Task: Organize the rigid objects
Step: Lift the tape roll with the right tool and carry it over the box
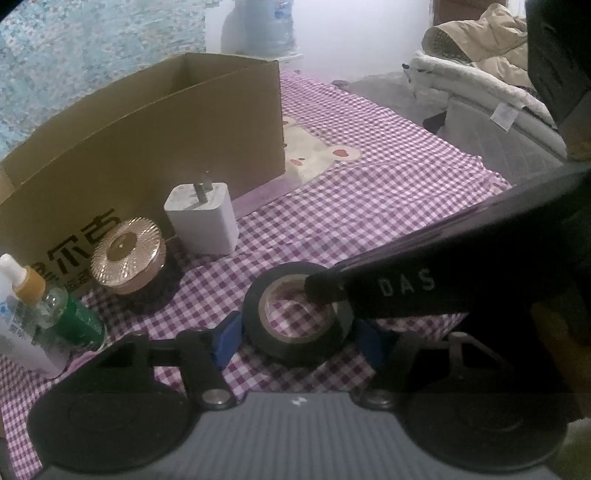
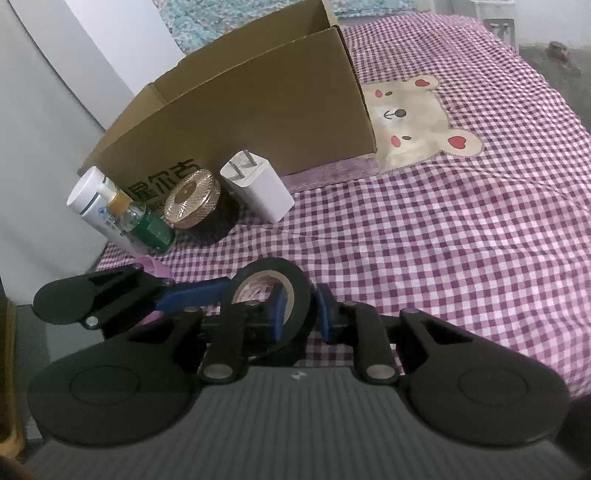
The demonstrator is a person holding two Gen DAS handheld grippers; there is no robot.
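Observation:
A black tape roll (image 1: 295, 321) lies on the purple checked cloth. My left gripper (image 1: 299, 338) straddles it with blue pads on both sides, a gap showing at the left pad. My right gripper (image 2: 301, 308) pinches the roll's wall (image 2: 301, 295), one finger inside the core, one outside; its finger reaches into the roll in the left wrist view (image 1: 325, 288). A cardboard box (image 1: 155, 147) stands open behind. A white charger (image 1: 203, 221), a gold-lidded jar (image 1: 127, 256), a green bottle (image 1: 74, 321) and a white tube (image 1: 18, 332) stand before it.
The checked cloth with a bear patch (image 2: 413, 122) stretches to the right. Bedding and a beige jacket (image 1: 491, 48) lie at the far right. A water jug (image 1: 269, 26) stands behind the box. A white wall panel (image 2: 55, 92) lies left.

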